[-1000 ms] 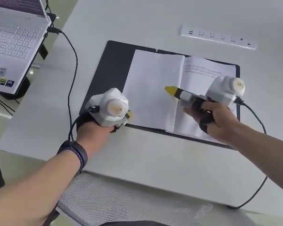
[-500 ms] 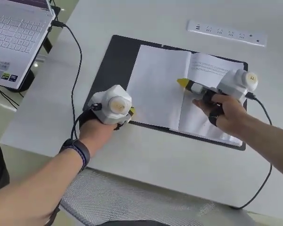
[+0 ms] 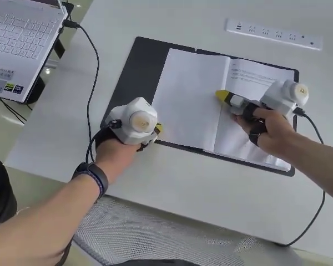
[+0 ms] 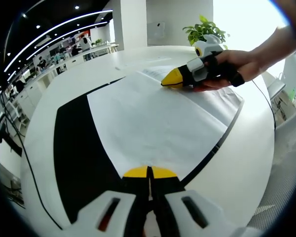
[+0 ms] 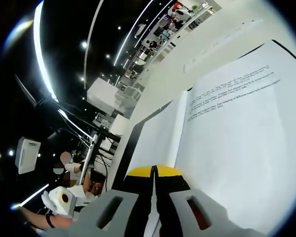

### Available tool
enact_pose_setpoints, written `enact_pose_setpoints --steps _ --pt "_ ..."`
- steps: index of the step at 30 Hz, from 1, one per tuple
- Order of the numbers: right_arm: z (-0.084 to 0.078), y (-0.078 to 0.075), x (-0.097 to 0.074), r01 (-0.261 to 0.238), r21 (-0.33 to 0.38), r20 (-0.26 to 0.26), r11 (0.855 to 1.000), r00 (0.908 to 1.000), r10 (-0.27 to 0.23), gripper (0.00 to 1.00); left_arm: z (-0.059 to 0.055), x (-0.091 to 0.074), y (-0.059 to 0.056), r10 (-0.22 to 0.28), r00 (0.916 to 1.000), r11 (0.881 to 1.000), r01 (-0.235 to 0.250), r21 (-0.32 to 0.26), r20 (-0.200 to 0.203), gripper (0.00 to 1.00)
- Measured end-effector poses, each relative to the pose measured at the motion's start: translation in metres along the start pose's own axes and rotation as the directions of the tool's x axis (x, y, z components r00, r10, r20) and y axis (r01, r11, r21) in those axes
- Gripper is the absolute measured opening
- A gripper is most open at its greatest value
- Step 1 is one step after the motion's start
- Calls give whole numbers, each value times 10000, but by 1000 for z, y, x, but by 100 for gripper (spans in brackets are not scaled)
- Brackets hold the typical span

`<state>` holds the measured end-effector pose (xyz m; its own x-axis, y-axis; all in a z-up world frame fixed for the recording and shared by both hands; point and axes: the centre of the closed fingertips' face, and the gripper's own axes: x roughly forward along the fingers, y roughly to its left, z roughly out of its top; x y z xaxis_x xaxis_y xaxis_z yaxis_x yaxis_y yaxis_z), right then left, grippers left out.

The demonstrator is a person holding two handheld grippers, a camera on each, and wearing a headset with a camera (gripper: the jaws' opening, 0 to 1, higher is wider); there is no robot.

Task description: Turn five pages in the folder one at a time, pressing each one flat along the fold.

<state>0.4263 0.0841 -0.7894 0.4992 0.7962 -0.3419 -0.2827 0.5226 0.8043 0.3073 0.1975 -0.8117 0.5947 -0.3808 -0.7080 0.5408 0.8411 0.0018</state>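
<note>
While the left gripper [image 3: 156,129] stays, the right gripper [image 3: 222,96] reaches the fold [image 3: 226,76].

The right hand-held gripper [image 5: 153,171] is seen at bottom centre, jaws pressed together, by the fold of the open folder [image 5: 129,143]; printed lines [image 5: 227,96] are carried by the page [image 5: 237,143] at right.

Black folder [image 3: 134,72], white pages [image 3: 188,100]; yellow-tipped hand-held gripper [image 3: 222,96].

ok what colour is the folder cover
The folder cover is black; the head view shows it best.
</note>
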Motion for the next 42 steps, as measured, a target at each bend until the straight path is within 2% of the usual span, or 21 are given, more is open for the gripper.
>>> enact_pose_setpoints --steps 3,10,13,16,20,25,30,35,38,42 --pt "-2 6 -3 -96 -31 -10 9999 10000 96 0 0 0 0 20 10000 10000 -20 -16 4 0" --pt "3 5 1 -167 -168 -51 9997 9998 166 0 1 1 0 64 10000 9999 -64 -141 -9 0" --pt "14 -11 10 -71 -75 33 9999 10000 71 0 0 2 1 44 10000 9999 -44 -154 8 0" --pt "18 -8 14 -42 -44 71 10000 10000 42 0 1 0 0 44 10000 9998 -43 -191 26 0" --pt "29 -19 25 89 218 225 9997 9997 -94 0 2 -2 -1 71 9999 9993 -68 -357 77 0" --pt "45 -28 35 94 560 732 9984 9972 -135 0 2 -3 -1 35 9999 9992 -32 -394 95 0" --pt "59 -41 40 98 1133 1319 9935 9910 -248 0 3 -5 -2 27 9999 9990 -22 -448 102 0" --pt "70 -45 44 32 1423 1802 9898 9832 -291 0 4 -7 -2 44 9999 9983 -37 -577 126 0" --pt "77 -48 46 63 1490 2063 9888 9778 -373 0 4 -7 -2 61 9999 9981 -52 -616 147 0" --pt "81 -49 50 280 1036 2212 9942 9739 -505 0 4 -6 -1 83 9998 9976 -71 -690 172 0"
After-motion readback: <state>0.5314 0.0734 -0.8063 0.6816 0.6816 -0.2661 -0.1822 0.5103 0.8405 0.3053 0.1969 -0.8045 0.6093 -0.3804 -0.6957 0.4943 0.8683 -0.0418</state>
